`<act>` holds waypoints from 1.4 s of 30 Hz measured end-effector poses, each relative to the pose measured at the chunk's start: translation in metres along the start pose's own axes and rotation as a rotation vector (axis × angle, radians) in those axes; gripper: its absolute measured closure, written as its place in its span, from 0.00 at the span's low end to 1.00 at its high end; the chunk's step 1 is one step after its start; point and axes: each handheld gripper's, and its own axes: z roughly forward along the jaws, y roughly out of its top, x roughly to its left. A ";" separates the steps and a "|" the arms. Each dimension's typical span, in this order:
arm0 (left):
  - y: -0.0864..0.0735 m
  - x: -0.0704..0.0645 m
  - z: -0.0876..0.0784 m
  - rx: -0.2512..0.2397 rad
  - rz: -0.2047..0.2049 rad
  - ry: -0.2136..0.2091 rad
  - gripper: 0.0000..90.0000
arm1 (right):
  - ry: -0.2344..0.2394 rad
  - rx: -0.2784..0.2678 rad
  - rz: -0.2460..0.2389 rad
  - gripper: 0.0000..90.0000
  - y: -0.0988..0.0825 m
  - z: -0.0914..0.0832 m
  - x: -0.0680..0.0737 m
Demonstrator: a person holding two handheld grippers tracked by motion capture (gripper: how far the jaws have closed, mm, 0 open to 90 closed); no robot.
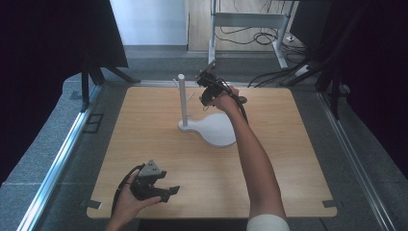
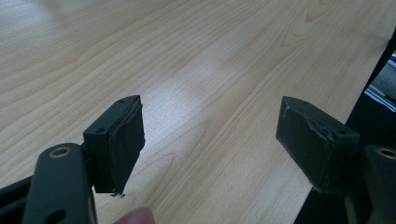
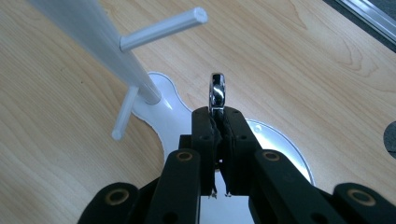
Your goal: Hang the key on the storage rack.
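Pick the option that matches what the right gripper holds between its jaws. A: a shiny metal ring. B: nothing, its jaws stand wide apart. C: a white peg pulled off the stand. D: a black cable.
A: in the right gripper view the right gripper has its jaws closed on a shiny metal ring, which sticks up edge-on near the white stand.

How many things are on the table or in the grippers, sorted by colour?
White: 1, the stand
Shiny silver: 1, the ring in the right hand-held gripper
Black: 2, the right and left hand-held gripper
Total: 4
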 end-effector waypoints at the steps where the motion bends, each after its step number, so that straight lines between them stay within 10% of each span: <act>1: 0.000 0.000 0.000 -0.002 -0.001 0.000 0.27 | 0.001 0.001 0.002 0.94 0.001 0.001 0.001; 42: 0.001 -0.003 0.001 0.005 0.004 -0.003 0.27 | -0.062 -0.038 -0.014 0.94 0.029 0.000 0.011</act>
